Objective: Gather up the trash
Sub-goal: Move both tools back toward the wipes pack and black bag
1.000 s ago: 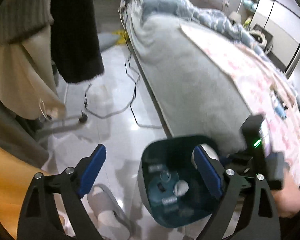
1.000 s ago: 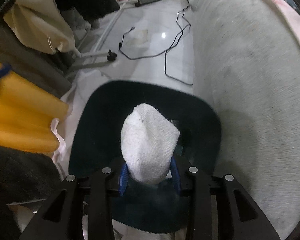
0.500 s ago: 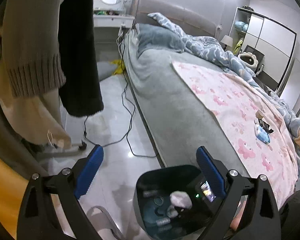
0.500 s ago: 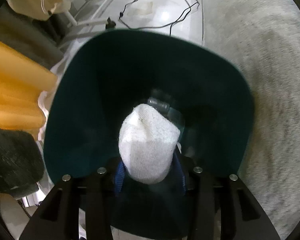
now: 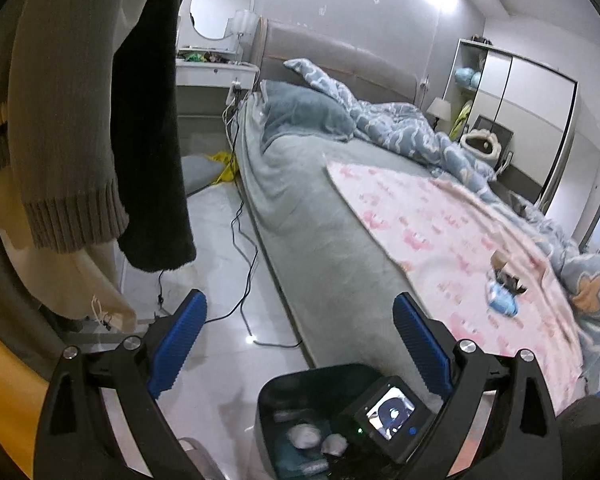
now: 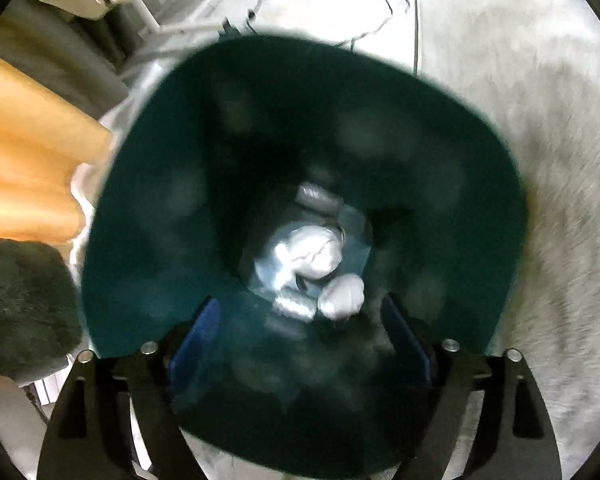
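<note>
A dark teal trash bin (image 6: 148, 208) stands on the floor beside the bed. My right gripper (image 6: 300, 340) points straight down into its mouth, and its jaws are opening with nothing between them. Two white wads (image 6: 314, 252) (image 6: 342, 296) lie at the bottom among other scraps. My left gripper (image 5: 298, 320) is open and empty, held above the bin (image 5: 300, 390) and aimed across the bed. The right gripper's camera unit (image 5: 388, 416) shows over the bin. A small blue and brown bit of litter (image 5: 502, 302) lies on the pink blanket (image 5: 440, 232).
The grey bed (image 5: 320, 240) fills the right side, with a blue duvet (image 5: 400, 128) at its head. Black cables (image 5: 246, 264) trail over the glossy floor. Clothes (image 5: 80, 120) hang at the left, and an orange cloth (image 6: 24, 168) lies beside the bin.
The right gripper sank to the bin's mouth and opened. The white wad it held now lies at the bottom. The left gripper rose and tilted up, showing more of the room.
</note>
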Tool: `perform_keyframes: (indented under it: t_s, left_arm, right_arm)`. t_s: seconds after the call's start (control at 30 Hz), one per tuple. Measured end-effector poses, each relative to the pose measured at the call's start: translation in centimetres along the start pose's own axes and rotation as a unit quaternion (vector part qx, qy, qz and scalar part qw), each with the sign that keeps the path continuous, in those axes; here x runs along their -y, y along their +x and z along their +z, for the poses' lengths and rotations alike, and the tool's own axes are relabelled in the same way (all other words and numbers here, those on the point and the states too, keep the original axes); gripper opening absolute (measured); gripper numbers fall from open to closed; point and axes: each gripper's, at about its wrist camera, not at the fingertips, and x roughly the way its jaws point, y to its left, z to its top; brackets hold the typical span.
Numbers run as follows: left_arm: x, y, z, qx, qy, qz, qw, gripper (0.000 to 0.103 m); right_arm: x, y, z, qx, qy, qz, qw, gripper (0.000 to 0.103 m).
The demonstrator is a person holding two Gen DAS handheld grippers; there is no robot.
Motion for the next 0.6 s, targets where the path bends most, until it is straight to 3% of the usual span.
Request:
perform_keyframes:
  t_s: [0.17,0.3,0.6]
  left_arm:
    - [0.8,0.0,0.7,0.008,-0.023,-0.020,0.9995,0.096]
    - [2.4,0.5,1.0,0.009,-0.013,-0.021,0.9996,0.096]
    - [6.5,1.4,1.6,0.014,0.017,-0.039,0.9990,0.097]
  right_arm:
    - [0.0,-5.8,0.2,0.084,-0.010,0.004,0.996,0.091]
    - [0.9,-9.8,0.2,0.140,-0.008,0.005,0.990,0.091]
    - [7.8,-18.5,-1.1,0.248,0.054,-0.034,0.967,0.097]
